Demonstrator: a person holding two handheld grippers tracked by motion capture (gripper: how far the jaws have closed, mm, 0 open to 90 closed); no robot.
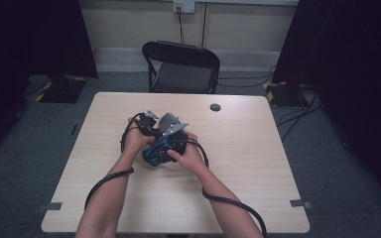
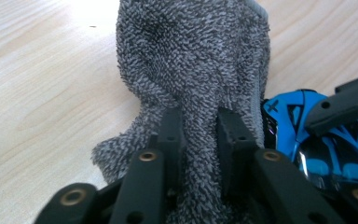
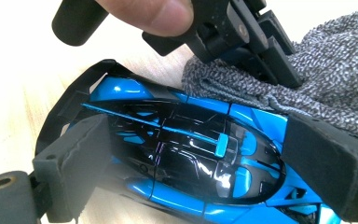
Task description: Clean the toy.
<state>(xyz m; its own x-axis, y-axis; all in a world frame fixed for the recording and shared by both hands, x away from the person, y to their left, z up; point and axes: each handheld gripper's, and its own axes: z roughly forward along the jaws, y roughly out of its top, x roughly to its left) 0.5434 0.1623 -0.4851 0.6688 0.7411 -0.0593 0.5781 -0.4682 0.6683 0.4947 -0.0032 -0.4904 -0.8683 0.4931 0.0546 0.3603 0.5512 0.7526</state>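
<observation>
The left claw [image 2: 199, 126] is clenched on a bunched fold of the grey cloth [image 2: 191, 60], the pile squeezed between both pads. The right claw [image 3: 205, 163] grips the blue toy car [image 3: 186, 158], one pad at the nose and one at the tail, holding it lengthwise. In the high view both sit together near the middle of the bench [image 1: 258, 198], cloth at about ten o'clock of the car [image 1: 158, 151] and resting against its glossy roof.

The likeliest trouble is the car twisting out: the pads bear on curved, slick bodywork at the two ends, so a sideways rub from the cloth could pivot it or pop it free. Pressing harder with the cloth would add to that. The cloth is held by one narrow fold, so it may slide through the pads if it drags across the spoiler or catches on an edge. The two claws work very close together, and the left one's linkage lies almost against the car's flank; a careless stroke could knock hard plastic on paint. The trailing cables [image 1: 104, 183] loop beside each forearm and could tug.

Room is generous: open wood all round, the bench edges well apart from the hands, with a small dark disc [image 1: 215, 107] far off at one o'clock and a chair [image 1: 181, 67] beyond the twelve o'clock edge.
</observation>
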